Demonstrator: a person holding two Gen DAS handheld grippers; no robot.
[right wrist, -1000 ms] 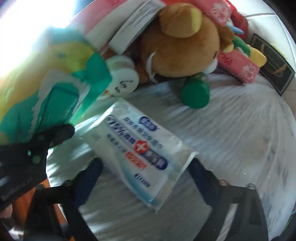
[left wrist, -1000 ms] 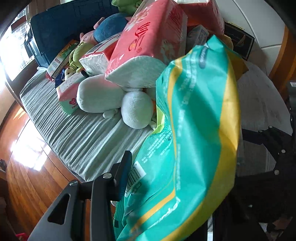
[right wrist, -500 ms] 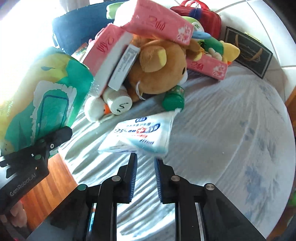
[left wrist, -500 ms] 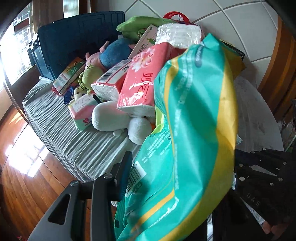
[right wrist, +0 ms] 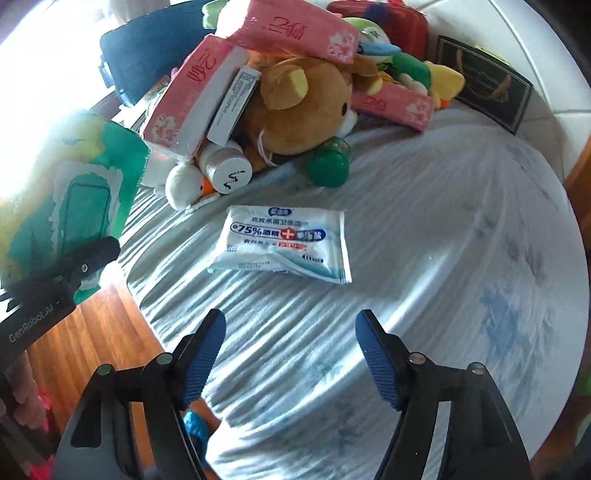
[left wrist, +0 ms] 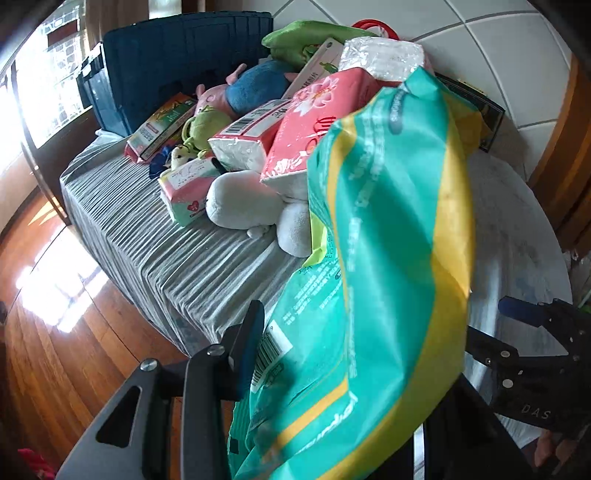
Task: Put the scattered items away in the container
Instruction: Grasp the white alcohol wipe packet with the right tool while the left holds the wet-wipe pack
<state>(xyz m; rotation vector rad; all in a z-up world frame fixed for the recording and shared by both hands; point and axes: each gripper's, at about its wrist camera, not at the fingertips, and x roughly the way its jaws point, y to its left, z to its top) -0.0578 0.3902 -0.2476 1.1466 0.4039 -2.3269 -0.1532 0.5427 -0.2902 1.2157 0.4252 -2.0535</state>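
My left gripper is shut on a large teal and yellow plastic pack and holds it up over the table edge; the pack hides the right finger. The same pack shows in the right wrist view at the left. My right gripper is open and empty above the grey cloth-covered table. A white wet-wipes packet lies flat on the cloth just beyond its fingertips. A dark blue container stands at the far end of the table.
A pile lies mid-table: pink tissue packs, a brown bear plush, a white bottle, a green-capped bottle, a white plush and a red bag. A dark framed picture leans on the wall. Wooden floor lies left.
My right gripper closed on the wipes packet and lifted it, then opened; the packet now lies flat on the cloth. My left gripper has drawn back from the pile, still holding the teal pack.
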